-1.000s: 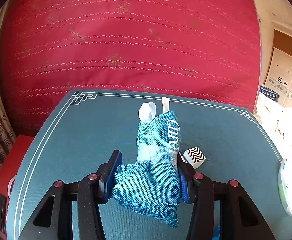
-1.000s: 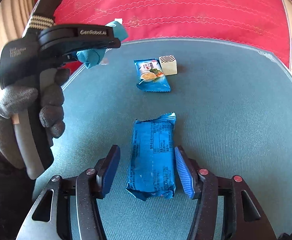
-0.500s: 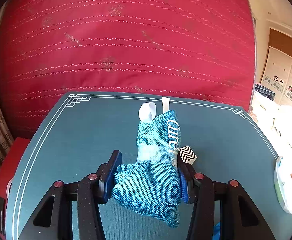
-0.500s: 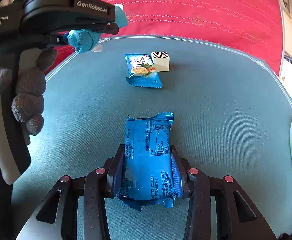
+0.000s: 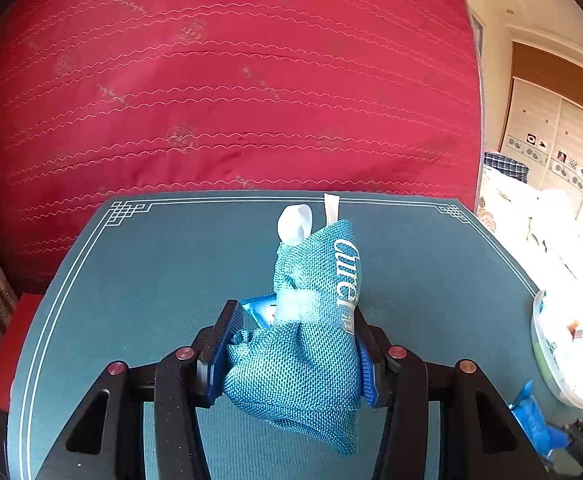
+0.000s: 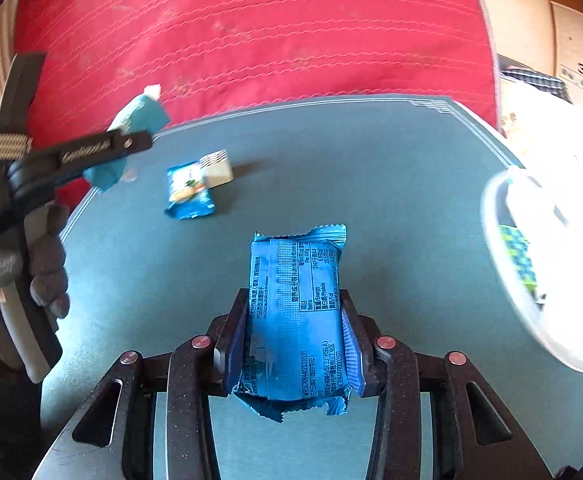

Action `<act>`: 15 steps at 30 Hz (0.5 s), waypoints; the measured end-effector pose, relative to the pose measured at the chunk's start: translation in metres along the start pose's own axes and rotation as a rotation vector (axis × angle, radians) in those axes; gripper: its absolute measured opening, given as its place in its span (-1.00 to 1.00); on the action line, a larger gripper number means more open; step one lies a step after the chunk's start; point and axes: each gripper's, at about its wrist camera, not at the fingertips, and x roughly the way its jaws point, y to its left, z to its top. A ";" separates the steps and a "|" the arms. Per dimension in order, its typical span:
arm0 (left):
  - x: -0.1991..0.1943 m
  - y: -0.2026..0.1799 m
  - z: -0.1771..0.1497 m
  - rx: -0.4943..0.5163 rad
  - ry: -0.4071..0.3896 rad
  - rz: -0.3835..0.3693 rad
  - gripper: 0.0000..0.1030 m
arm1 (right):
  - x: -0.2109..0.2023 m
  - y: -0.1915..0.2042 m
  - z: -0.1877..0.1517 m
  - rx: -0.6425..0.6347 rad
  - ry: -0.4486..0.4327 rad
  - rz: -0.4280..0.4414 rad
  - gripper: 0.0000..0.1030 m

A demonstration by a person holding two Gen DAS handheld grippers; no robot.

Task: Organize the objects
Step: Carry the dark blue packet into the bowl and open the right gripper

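Right gripper (image 6: 295,340): both pads pressed against the long sides of a blue snack packet (image 6: 297,320), which is clamped lengthwise between them. Packet's printed back faces up; its crimped far end juts past the fingertips. It appears raised above the teal table (image 6: 371,184).

Left gripper (image 5: 291,348): clamped on a bunched teal mesh pouch (image 5: 303,364). Pouch bulges between the pads and hangs below them; upper part stands up past the fingertips, with white lettering on one side and a white tab (image 5: 295,220) at the top. In the right wrist view the same gripper sits at far left, held by a gloved hand (image 6: 19,276), above the table's left edge.

Table, mid distance: a small blue packet with a food picture (image 6: 189,192) lies flat, touching a small beige block with a black-and-white zigzag top (image 6: 217,168) at its far right corner. Both well apart from the clamped packet.

Right edge of table: a clear plastic container (image 6: 503,280) holding mixed items, contents washed out by glare.

Beyond the table's far edge: a red quilted cover (image 5: 227,80) with wavy stitching fills the background. Cupboard doors (image 5: 551,144) at far right.
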 end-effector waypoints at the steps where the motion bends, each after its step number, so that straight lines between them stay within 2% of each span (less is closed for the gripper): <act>1: 0.000 -0.002 -0.001 0.002 0.003 -0.007 0.03 | -0.003 -0.007 0.001 0.013 -0.005 -0.011 -0.19; 8: 0.001 -0.019 -0.007 0.038 0.018 -0.028 0.04 | -0.030 -0.061 0.016 0.088 -0.053 -0.099 -0.19; 15: 0.000 -0.036 -0.013 0.081 0.024 -0.048 0.04 | -0.043 -0.133 0.053 0.187 -0.074 -0.178 -0.19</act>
